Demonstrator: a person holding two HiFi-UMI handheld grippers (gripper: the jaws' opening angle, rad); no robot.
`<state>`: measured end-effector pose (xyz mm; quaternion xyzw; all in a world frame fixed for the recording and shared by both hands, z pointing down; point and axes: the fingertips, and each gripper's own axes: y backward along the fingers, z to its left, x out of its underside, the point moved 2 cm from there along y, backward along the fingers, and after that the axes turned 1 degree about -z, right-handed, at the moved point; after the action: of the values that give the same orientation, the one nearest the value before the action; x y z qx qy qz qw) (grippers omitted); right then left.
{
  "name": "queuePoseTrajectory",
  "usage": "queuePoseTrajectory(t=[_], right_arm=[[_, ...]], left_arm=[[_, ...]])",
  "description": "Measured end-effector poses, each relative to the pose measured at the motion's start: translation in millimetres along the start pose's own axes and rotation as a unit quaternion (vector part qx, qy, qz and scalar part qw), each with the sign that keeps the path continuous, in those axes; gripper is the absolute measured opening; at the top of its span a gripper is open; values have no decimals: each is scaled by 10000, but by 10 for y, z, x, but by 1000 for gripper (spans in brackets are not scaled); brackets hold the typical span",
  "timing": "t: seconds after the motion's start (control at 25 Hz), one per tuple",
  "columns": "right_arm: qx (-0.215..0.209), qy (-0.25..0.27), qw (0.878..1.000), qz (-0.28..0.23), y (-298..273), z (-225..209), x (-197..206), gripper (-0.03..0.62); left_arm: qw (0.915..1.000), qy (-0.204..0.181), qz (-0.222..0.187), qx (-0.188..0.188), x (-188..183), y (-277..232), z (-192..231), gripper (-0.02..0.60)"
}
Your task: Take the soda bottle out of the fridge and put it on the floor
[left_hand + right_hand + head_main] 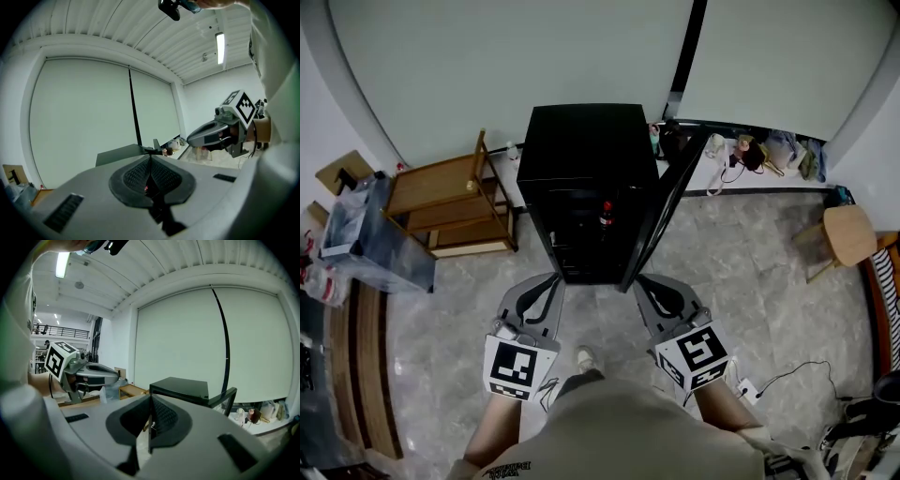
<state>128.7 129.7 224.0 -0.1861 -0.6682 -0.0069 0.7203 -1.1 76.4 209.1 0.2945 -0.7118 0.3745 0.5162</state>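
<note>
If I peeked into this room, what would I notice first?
You would see the big black fridge in the middle of the floor, with its door swung open. A soda bottle with red on it stands inside. Just in front of the fridge, the left tongs and the right tongs point at it, both closed and holding nothing.

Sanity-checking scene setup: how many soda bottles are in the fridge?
1. The soda bottle stands upright on a shelf inside the open fridge, right of the middle, towards the open door. The interior is dark, so more may be hidden.
</note>
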Motion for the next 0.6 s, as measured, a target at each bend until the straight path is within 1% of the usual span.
queuePoseTrajectory(t=[0.32, 0.6], right_arm=[[142, 19, 9998, 116, -565, -24, -94, -3], [290, 65, 9992, 254, -934, -132, -67, -3]], left_arm=[[9999, 91, 23, 79, 139, -173, 514, 11], [9998, 181, 50, 100, 259, -320, 786, 11]])
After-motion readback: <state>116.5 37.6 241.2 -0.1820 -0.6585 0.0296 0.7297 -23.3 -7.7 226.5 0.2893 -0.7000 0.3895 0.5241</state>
